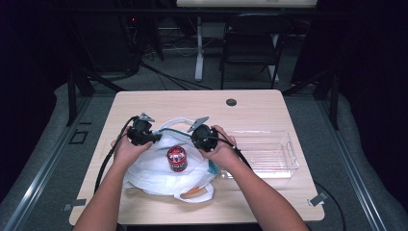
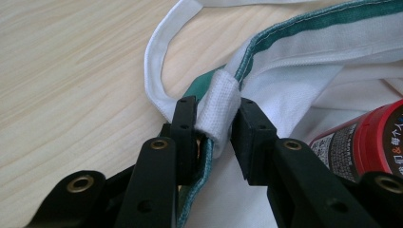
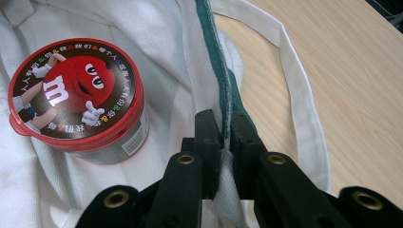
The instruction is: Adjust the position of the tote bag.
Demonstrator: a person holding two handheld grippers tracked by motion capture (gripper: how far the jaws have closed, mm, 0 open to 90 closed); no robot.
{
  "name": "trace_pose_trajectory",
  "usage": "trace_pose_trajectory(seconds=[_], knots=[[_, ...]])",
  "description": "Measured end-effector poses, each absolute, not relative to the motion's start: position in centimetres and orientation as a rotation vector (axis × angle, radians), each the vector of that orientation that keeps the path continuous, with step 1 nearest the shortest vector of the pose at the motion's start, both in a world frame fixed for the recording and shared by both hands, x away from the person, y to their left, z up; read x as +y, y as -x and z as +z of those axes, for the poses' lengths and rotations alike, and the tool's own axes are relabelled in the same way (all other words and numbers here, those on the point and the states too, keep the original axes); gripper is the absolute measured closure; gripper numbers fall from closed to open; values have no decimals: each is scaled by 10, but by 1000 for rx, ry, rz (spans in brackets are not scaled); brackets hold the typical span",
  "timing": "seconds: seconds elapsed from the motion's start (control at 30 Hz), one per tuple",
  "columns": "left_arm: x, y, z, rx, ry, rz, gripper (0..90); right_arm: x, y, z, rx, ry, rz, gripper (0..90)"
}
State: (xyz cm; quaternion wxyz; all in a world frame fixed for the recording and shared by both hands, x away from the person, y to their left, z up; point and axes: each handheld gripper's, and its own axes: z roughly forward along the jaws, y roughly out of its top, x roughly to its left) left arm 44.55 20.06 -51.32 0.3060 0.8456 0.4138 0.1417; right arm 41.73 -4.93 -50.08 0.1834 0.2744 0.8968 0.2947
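A white cloth bag (image 1: 154, 171) with a green-trimmed rim lies on the wooden table (image 1: 159, 103). A candy tub with a red lid (image 1: 177, 158) stands upright in the bag's mouth. My left gripper (image 1: 155, 138) is shut on the bag's rim (image 2: 219, 109) at the left, where a white strap is sewn on. My right gripper (image 1: 193, 136) is shut on the bag's green rim (image 3: 223, 128) at the right of the tub (image 3: 76, 102). Both jaws pinch fabric, and the tub (image 2: 363, 145) sits between the two grippers.
A clear plastic tray (image 1: 267, 154) lies to the right of the bag. The bag's white handle loops (image 3: 304, 95) rest on the tabletop. Something orange (image 1: 192, 190) peeks from the bag's near edge. A cable hole (image 1: 231, 102) marks the table's far side; a chair (image 1: 250, 43) stands beyond.
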Motion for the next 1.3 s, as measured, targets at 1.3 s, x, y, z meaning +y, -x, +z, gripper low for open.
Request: trace_pose_trajectory(seconds=[1.3], knots=[[261, -396, -496, 1130, -2185, 482, 663, -54, -417, -500, 2522, -810, 865, 833]])
